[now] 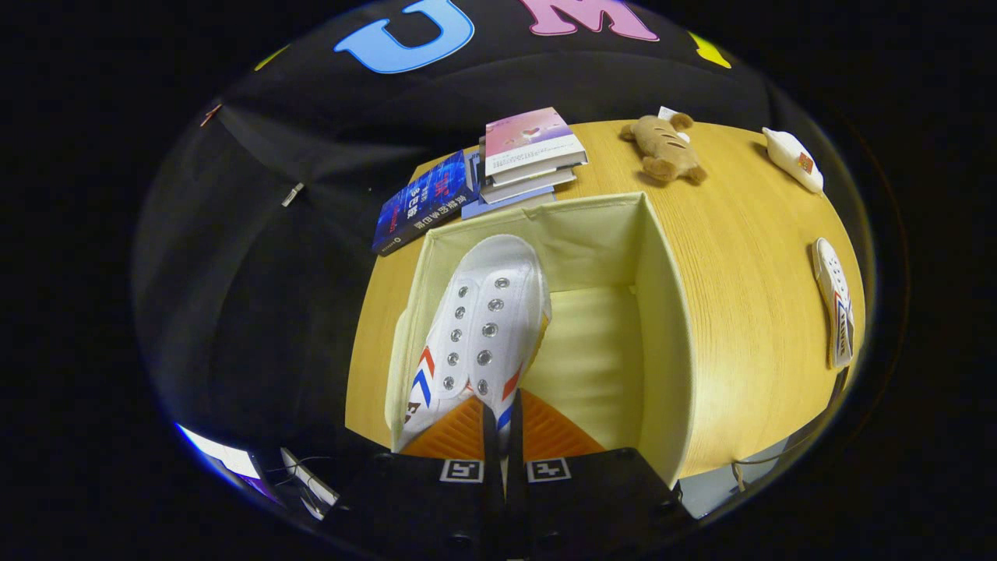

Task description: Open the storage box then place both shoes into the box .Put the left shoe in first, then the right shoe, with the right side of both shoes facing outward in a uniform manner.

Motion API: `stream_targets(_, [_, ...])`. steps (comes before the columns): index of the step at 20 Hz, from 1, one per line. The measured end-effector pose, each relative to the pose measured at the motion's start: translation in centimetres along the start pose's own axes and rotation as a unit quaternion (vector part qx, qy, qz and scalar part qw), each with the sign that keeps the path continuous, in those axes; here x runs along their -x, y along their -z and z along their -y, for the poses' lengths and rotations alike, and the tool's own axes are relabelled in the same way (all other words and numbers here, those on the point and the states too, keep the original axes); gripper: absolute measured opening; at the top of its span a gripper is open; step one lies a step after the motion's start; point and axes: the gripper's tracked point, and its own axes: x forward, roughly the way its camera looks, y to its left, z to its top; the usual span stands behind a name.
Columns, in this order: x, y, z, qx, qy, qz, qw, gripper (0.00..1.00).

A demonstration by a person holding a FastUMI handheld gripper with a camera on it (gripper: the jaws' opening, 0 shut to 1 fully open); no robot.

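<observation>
A stack of books (498, 167) is seen behind the open storage box (662, 312) on the worktop (748, 257). One white shoe (479, 327) is clamped by its rear edge in the closed gripper (502, 421), inside the box's left half. The second shoe (835, 300) lies well apart, rightward.
</observation>
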Motion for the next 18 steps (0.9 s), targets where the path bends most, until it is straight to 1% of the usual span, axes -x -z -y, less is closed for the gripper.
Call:
stream_targets(1, [-1.3,-0.1,0.4,0.005,0.002,-0.007,1.000,0.06])
stream_targets(2, [-1.5,0.2,0.0,0.009,-0.004,-0.012,1.000,0.08])
stream_targets(4, [-2.1,0.0,-1.9,0.003,-0.047,-0.008,0.999,0.26])
stream_targets(5, [-2.0,-0.8,-2.5,0.002,-0.059,-0.002,0.998,0.37])
stream_targets(7, [-1.5,-1.6,-2.8,0.008,-0.068,0.006,0.998,0.80])
stream_targets(8, [-0.9,-2.0,-2.8,0.018,-0.072,0.013,0.997,0.90])
stream_targets(9, [-0.2,-2.3,-2.5,0.033,-0.073,0.021,0.997,0.97])
stream_targets(11, [1.9,-3.0,-1.2,0.066,-0.071,0.042,0.994,0.99])
stream_targets(14, [5.3,-4.3,1.8,0.107,-0.064,0.077,0.989,0.99])
stream_targets(15, [6.8,-3.7,2.3,0.114,-0.058,0.087,0.988,0.99])
stream_targets(18, [9.6,-5.0,7.1,0.131,-0.035,0.108,0.985,0.99])
